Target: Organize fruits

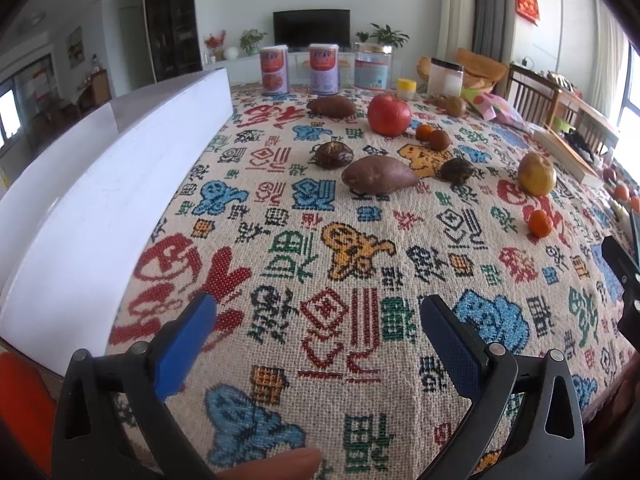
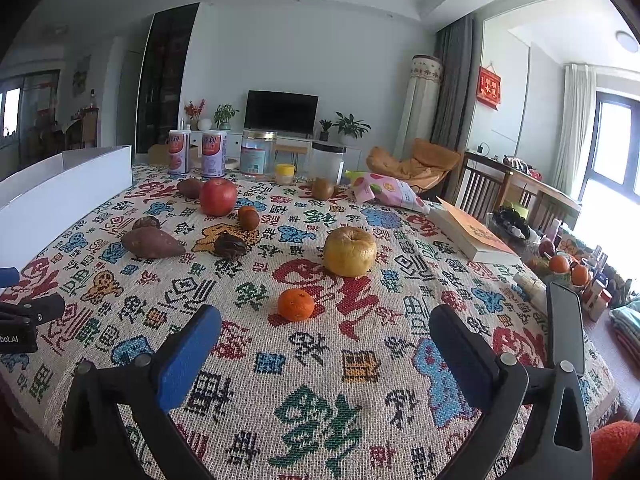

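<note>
Hovering over the tabletop (image 2: pixel 320 420), the left gripper (image 1: pixel 318 320) and right gripper (image 2: pixel 326 332) both have jaws spread wide and hold nothing. The red apple (image 2: pixel 218 197), yellow apple (image 2: pixel 350 251), tangerine (image 2: pixel 296 305) and sweet potato (image 2: pixel 151 243) lie scattered on the cloth, well apart. Judged from this, sorting has not begun; the white box (image 1: pixel 100 184) at the left shows no fruit, though its inside is hidden.

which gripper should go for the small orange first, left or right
Right. The small orange lies just ahead of the open right gripper, almost centred between its fingers. From the open left gripper it sits far off to the right.
</note>
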Demonstrator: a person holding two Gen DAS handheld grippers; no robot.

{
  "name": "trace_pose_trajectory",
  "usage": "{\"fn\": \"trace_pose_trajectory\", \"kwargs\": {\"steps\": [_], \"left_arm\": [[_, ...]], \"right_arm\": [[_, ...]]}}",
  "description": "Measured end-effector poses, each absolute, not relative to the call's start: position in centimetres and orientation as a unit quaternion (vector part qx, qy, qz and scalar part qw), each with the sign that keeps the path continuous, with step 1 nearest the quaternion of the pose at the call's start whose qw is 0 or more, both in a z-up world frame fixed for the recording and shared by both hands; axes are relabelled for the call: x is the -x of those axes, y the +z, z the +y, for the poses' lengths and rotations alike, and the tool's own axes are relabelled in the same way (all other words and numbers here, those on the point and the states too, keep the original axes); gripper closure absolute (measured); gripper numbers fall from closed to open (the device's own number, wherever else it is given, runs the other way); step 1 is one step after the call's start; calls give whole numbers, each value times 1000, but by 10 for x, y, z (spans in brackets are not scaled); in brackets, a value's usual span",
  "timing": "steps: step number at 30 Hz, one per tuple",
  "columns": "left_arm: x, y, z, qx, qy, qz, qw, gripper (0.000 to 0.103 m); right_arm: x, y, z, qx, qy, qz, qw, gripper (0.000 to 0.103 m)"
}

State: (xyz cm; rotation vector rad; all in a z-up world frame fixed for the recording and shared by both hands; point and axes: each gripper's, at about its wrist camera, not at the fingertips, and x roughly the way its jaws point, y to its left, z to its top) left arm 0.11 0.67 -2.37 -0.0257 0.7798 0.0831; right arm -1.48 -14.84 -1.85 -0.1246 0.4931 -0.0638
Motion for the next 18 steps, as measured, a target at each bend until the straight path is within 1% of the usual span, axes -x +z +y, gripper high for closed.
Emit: {"fn": "trace_pose_trajectory", "kwargs": {"steps": [18], "left_arm": [[1,-25,6,12,39,380,924,1]], "right_arm": [[16,-19,-150,66,-35,240,968,0]]}}
